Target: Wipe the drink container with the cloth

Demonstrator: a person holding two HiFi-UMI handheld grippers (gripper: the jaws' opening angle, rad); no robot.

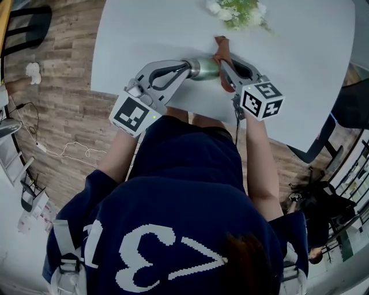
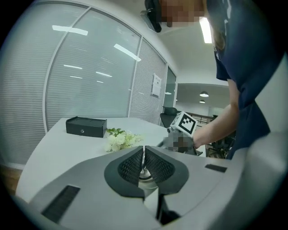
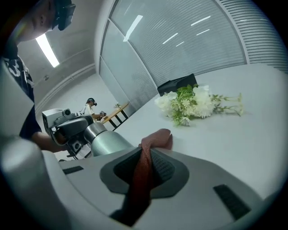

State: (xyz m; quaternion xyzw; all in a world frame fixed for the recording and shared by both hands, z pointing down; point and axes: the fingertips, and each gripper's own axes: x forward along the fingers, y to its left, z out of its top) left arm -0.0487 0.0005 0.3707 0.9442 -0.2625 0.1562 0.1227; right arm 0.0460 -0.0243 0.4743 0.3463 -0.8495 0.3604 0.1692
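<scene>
A silvery-green drink container (image 1: pixel 203 69) lies on its side, just above the near edge of the pale table (image 1: pixel 300 52). My left gripper (image 1: pixel 187 68) is shut on its narrow metal top; a thin silver part shows between the pads (image 2: pixel 130 166). My right gripper (image 1: pixel 223 64) is shut on a reddish-brown cloth (image 1: pixel 221 46). The cloth (image 3: pixel 155 141) sticks out past the jaws and rests against the container (image 3: pixel 105 141) at its other end. The two grippers face each other across the container, and the right gripper's marker cube (image 2: pixel 184 123) shows in the left gripper view.
A bunch of white flowers (image 1: pixel 239 12) lies at the table's far side, with a black box (image 3: pixel 177 84) behind it. Dark chairs stand at the left (image 1: pixel 23 29) and right (image 1: pixel 323 144). Cables lie on the wood floor (image 1: pixel 63 151).
</scene>
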